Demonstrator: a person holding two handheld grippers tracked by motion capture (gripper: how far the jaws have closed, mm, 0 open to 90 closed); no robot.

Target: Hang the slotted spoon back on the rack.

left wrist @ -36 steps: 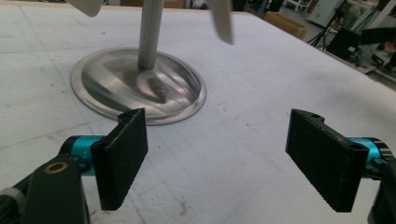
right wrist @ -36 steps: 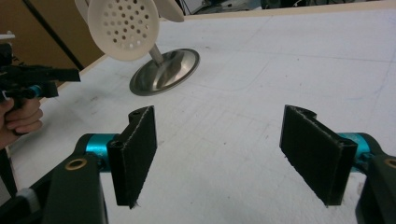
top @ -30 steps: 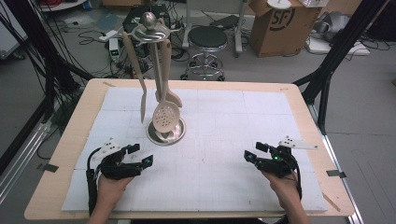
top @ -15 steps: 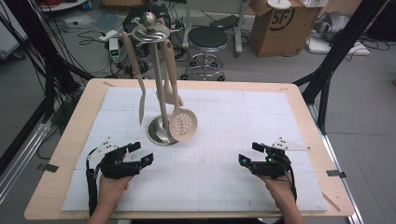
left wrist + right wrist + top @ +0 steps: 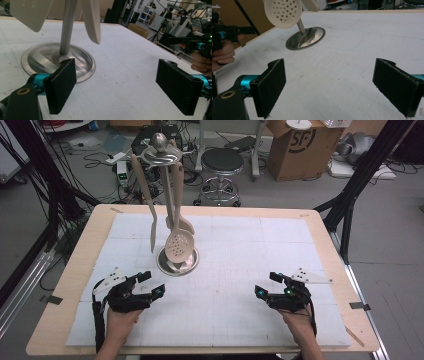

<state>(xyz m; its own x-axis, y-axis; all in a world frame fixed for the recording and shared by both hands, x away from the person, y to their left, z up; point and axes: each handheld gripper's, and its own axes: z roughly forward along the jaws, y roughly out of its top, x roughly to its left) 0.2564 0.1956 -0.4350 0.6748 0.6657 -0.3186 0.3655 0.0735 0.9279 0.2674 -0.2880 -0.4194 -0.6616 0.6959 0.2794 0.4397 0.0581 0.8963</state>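
Utensil stand [image 5: 177,262] just ahead of left gripper [image 5: 152,284], jaws apart, untouched.

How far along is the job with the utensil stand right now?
Done: three utensils hang on the stand, including the slotted spoon. In hand: nothing; left gripper and right gripper are open above the mat. Left: judging by this, perhaps nothing.

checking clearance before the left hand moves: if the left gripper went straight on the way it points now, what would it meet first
Probably the round steel base of the utensil stand, just ahead of the left gripper and off to its left jaw's side. The open jaws hold nothing, and bare white mat lies straight between them, so a centred push might slip past; depth is unclear.
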